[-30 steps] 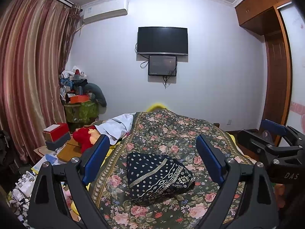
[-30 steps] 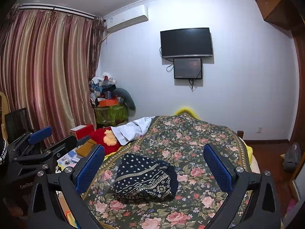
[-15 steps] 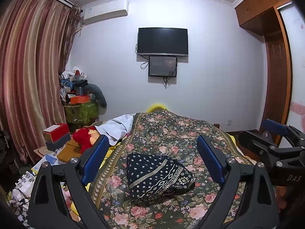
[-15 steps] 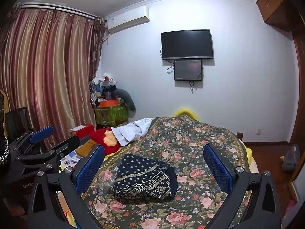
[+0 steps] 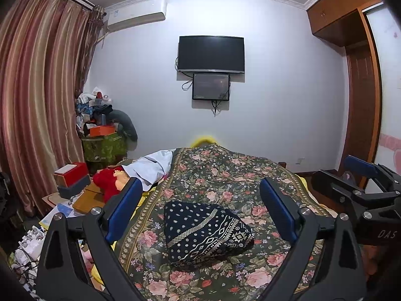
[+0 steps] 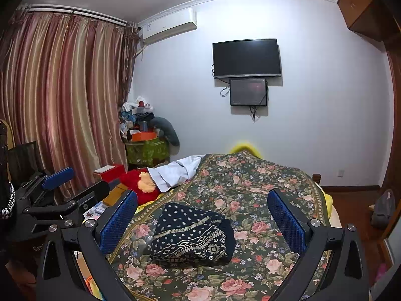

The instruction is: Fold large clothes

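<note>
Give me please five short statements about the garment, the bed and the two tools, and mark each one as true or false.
1. The dark patterned garment lies in a folded bundle on the floral bedspread. True.
2. The left tool is shut on the garment. False: its jaws stand wide apart and hold nothing.
3. The right tool is open and empty. True.
4. The garment hangs over the edge of the bed. False: it rests wholly on the bedspread.
5. A red plush toy lies on top of the garment. False: it lies apart, at the left side of the bed.
</note>
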Available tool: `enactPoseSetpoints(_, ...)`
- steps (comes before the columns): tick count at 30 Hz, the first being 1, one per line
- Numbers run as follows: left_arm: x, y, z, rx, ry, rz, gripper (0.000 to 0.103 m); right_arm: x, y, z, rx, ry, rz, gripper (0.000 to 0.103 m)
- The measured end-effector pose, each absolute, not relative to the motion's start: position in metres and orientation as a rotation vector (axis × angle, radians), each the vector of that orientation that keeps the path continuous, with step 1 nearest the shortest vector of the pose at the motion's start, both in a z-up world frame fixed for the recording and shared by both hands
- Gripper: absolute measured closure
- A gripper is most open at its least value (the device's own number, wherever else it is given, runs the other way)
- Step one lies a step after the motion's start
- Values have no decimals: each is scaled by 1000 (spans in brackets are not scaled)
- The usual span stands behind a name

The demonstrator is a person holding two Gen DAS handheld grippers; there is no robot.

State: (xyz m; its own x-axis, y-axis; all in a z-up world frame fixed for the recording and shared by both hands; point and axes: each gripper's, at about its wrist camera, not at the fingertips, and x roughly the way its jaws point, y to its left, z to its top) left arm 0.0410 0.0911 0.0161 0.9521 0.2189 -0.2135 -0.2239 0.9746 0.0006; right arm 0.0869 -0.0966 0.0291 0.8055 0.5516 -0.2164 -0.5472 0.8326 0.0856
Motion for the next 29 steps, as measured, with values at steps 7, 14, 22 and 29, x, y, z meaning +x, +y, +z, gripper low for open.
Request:
enactPoseSetpoints(7, 41, 92, 17, -30, 218, 212, 6, 86, -99, 29, 23, 232, 587, 0)
enactPoseSetpoints(14, 38, 90, 17, -29, 214, 211, 4, 87, -99, 29, 21, 232, 588, 0)
enactPoseSetpoints(22, 38, 90, 17, -35, 216, 208, 4, 86, -100, 30, 27, 235, 587, 0)
enactPoseSetpoints(29, 38, 91, 17, -38, 218, 207, 4, 86, -99, 30, 30, 235, 588, 0)
